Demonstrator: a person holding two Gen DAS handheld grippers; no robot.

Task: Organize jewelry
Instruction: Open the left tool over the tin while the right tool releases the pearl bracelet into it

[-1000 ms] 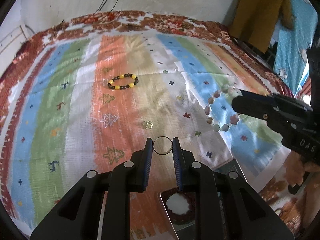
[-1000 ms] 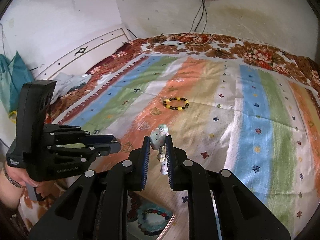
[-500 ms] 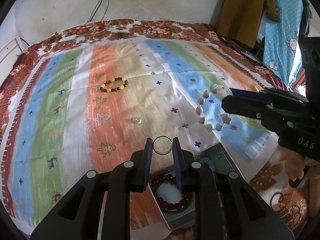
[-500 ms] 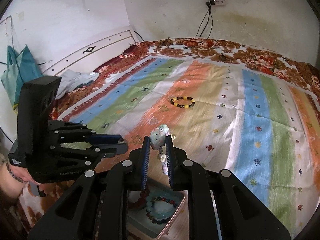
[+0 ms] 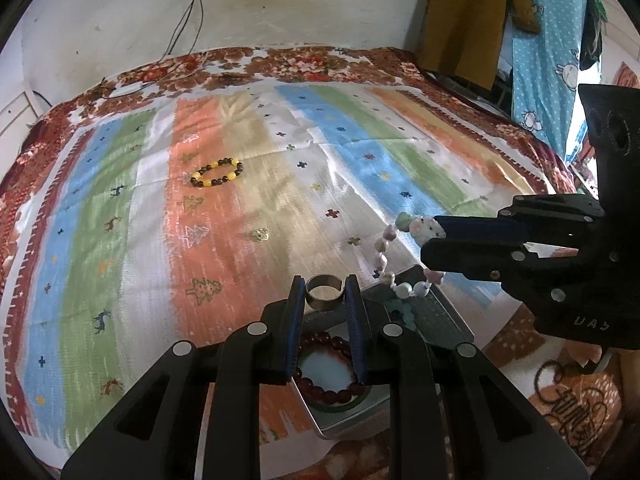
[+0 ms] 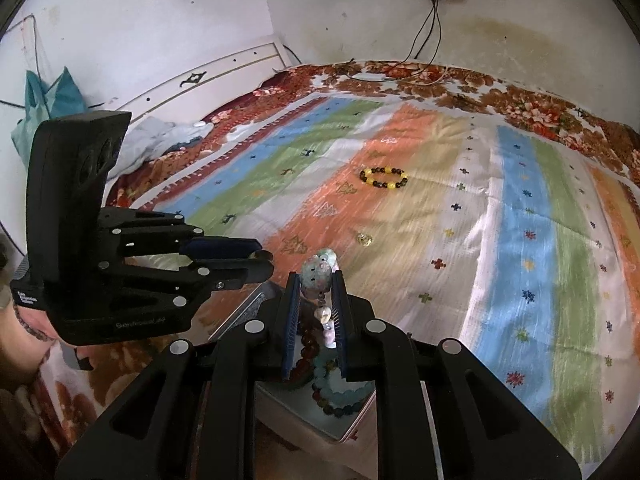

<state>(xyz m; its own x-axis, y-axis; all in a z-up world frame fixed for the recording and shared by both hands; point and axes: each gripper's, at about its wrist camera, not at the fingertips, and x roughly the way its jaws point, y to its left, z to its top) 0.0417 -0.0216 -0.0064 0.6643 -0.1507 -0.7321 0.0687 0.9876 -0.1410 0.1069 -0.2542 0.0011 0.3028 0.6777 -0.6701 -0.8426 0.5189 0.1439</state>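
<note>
Two hand-held grippers over tin tray on bed. Left hand-held gripper clamps metal ring, ring opening facing camera. Right hand-held gripper clamps pastel bead bracelet. Left view alone shows bracelet loop hanging downward; right view alone shows person's hand. Yellow-black bracelet well ahead.
</note>
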